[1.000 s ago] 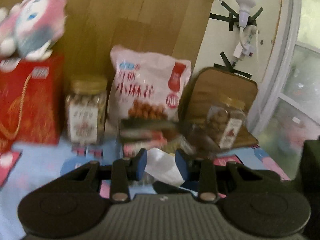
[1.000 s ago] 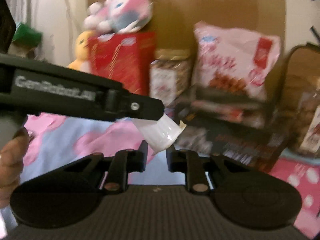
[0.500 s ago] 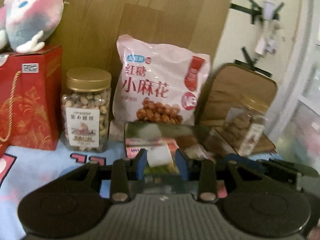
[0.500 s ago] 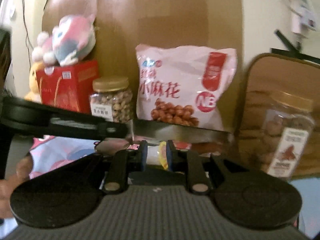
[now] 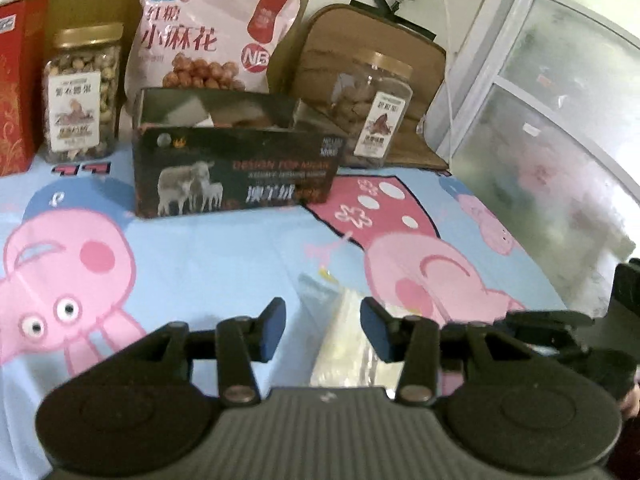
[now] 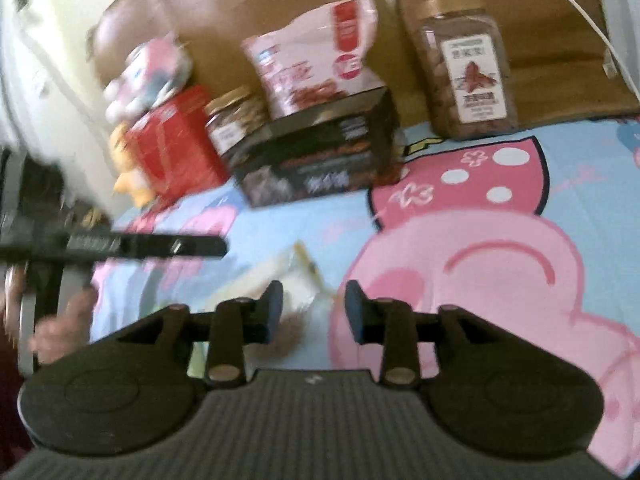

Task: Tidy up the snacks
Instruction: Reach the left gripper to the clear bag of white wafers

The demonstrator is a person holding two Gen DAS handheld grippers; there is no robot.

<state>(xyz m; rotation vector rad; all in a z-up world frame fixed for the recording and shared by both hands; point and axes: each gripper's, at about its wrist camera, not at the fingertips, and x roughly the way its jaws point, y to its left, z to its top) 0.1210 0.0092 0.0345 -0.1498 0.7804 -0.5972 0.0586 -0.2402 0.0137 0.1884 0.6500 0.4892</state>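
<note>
Down at the near edge of the cartoon-print cloth (image 5: 224,256), both jaws are opening, left gripper (image 5: 322,330) and right gripper (image 6: 313,312) now gripping nothing, the clear snack packet (image 5: 344,336) they carried moments ago lying loose beneath them, short of the black box (image 5: 236,172).

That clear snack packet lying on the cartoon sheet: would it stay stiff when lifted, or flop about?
Probably floppy: the clear snack packet looks like thin, crinkled film lying flat on the cartoon sheet. Likely light too, since it seems nearly flat. Its glossy surface could slip between pads.
</note>
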